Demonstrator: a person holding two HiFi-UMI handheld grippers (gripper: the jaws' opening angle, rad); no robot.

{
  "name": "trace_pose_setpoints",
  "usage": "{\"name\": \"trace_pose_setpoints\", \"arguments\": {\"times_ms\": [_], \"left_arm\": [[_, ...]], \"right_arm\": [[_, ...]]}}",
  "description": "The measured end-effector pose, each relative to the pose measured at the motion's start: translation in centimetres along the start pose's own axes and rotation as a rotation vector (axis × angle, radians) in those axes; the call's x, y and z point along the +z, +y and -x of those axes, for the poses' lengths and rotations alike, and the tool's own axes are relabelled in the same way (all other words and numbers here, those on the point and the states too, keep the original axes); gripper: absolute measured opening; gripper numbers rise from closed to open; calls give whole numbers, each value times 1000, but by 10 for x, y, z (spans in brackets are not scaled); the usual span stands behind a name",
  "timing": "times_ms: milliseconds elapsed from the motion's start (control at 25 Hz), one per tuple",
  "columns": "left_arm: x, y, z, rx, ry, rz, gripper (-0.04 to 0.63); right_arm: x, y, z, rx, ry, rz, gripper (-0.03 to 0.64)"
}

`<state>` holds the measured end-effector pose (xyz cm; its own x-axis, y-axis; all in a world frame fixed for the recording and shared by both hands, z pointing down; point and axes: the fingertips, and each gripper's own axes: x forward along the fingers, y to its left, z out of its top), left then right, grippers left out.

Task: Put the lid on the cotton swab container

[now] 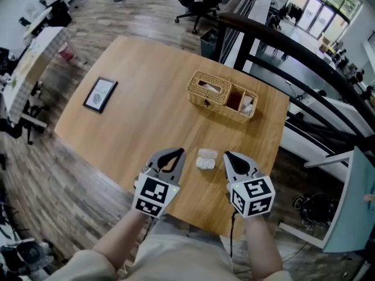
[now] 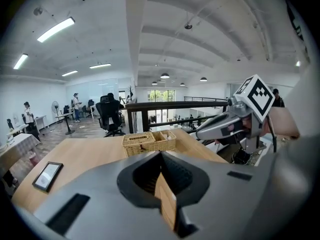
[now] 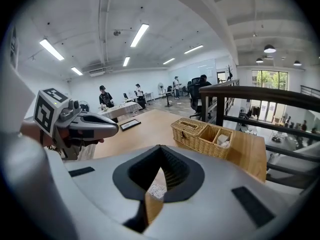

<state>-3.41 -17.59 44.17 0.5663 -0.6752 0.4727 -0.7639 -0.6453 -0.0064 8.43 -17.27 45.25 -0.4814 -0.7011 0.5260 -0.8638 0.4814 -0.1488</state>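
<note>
As our left gripper [image 1: 178, 151] and right gripper [image 1: 227, 155] flank it on the desk [image 1: 152, 86], the cotton swab container [image 1: 205, 159] looks small, pale, rounded. Their fingers [image 2: 95, 189] are pressed together, empty.

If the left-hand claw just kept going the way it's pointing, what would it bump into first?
Probably the wicker basket: it sits straight ahead of the left gripper's shut jaws, across bare table. The small white container lies off to the right.

Bright, even light from ceiling strip lights [image 3: 139, 35] and far windows [image 2: 161, 95]; soft shadows on the tabletop [image 1: 146, 98]. Both gripper views bend strongly, corners black.
</note>
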Motion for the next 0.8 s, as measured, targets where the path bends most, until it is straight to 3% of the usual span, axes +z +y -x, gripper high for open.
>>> {"name": "trace_pose_setpoints", "arguments": {"times_ms": [480, 800], "left_arm": [[-48, 28, -53, -96, 95, 40, 21], [-75, 28, -62, -133, 148, 31, 21]], "right_arm": [[-45, -13, -81, -32, 152, -95, 25], [-80, -21, -97, -47, 226, -157, 25]]}}
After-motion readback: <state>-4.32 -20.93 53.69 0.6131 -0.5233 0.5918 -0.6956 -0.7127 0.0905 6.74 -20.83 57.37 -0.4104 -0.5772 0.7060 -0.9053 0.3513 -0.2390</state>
